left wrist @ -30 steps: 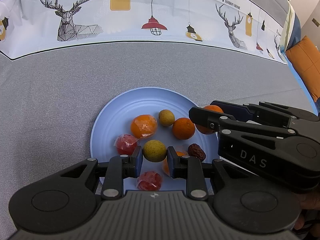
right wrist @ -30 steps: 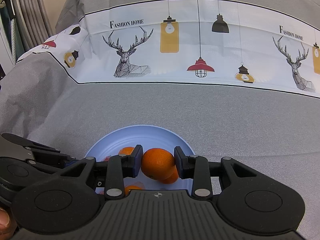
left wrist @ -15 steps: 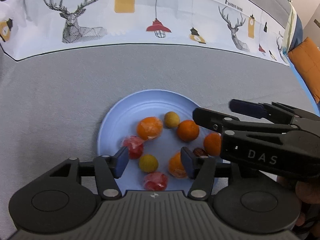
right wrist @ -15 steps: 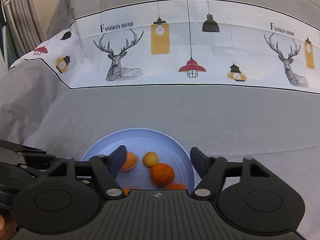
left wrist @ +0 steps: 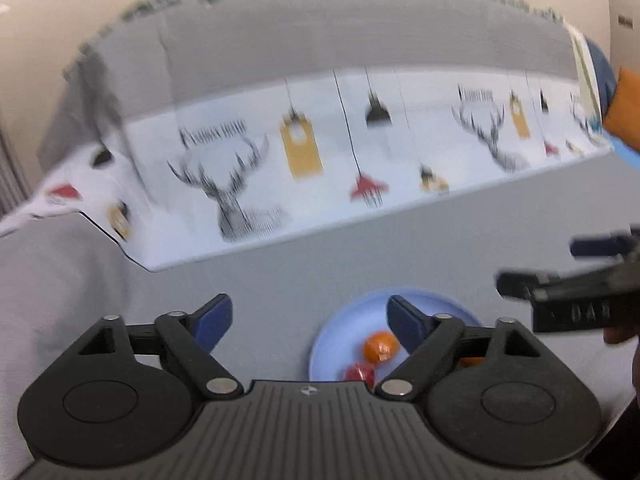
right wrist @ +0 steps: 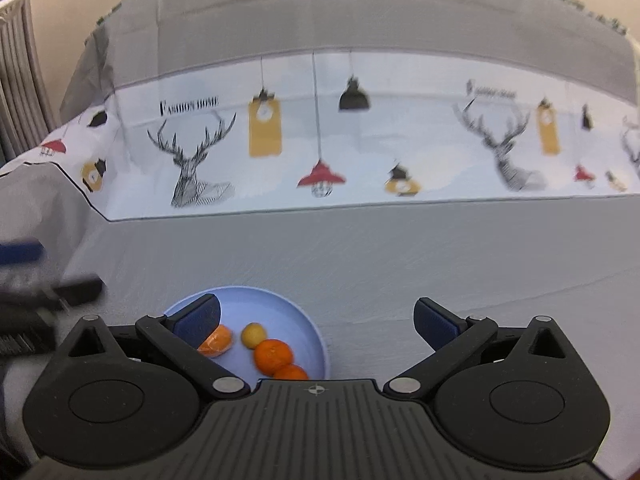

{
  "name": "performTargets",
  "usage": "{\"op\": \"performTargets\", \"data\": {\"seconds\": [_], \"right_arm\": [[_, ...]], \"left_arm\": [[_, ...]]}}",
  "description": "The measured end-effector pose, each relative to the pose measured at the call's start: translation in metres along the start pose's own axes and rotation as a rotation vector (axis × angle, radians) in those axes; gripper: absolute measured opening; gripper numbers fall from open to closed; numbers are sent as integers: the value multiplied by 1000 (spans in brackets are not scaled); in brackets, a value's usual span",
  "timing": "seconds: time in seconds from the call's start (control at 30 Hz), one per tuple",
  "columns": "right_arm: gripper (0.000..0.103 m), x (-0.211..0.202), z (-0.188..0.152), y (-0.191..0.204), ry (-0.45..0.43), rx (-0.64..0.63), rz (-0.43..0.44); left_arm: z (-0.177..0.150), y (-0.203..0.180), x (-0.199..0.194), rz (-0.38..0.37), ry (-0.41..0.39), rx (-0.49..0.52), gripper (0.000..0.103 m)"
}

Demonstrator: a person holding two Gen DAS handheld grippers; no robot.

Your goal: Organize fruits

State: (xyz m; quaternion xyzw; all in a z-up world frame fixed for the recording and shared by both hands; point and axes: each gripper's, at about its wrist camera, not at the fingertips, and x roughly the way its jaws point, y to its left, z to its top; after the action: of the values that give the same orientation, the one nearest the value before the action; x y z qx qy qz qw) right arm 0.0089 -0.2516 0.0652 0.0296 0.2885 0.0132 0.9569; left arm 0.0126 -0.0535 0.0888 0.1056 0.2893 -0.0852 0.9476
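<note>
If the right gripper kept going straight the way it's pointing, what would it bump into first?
Probably the grey tablecloth beyond the round light-blue plate. The right gripper is open and empty, its jaws having just been opening; the plate sits low and left of its line, though depth is hard to judge.

Pale blue plate (right wrist: 308,322) on grey cloth (right wrist: 400,256). Orange mandarins (right wrist: 273,356), one small yellow fruit (right wrist: 253,335), one red fruit (left wrist: 359,372) (blurred). White band (right wrist: 360,152) printed with black stags, yellow, red and black lamps. Blue gripper pads (right wrist: 198,317) on black frames.
</note>
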Motion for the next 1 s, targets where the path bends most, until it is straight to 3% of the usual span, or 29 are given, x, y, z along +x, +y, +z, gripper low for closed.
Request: {"op": "performTargets", "data": {"seconds": [0.07, 0.17, 0.37, 0.53, 0.63, 0.87, 1.0], "right_arm": [[102, -13, -5, -1, -6, 11, -1], [102, -29, -15, 3, -7, -28, 0], [102, -26, -29, 14, 28, -183, -75], [102, -8, -29, 2, 104, -105, -40], [102, 2, -31, 0, 133, -83, -33], [102, 14, -31, 1, 169, -62, -13], [102, 14, -30, 1, 168, -62, -18]], "left_arm": [[-2, 3, -15, -9, -11, -37, 100], [-19, 0, -22, -36, 22, -91, 101], [-50, -12, 14, -128, 226, -144, 101], [-46, 1, 29, -12, 197, -188, 102], [-48, 8, 33, -15, 207, -236, 102], [-46, -1, 42, -35, 242, -199, 102], [-48, 1, 44, -57, 262, -249, 102]]}}
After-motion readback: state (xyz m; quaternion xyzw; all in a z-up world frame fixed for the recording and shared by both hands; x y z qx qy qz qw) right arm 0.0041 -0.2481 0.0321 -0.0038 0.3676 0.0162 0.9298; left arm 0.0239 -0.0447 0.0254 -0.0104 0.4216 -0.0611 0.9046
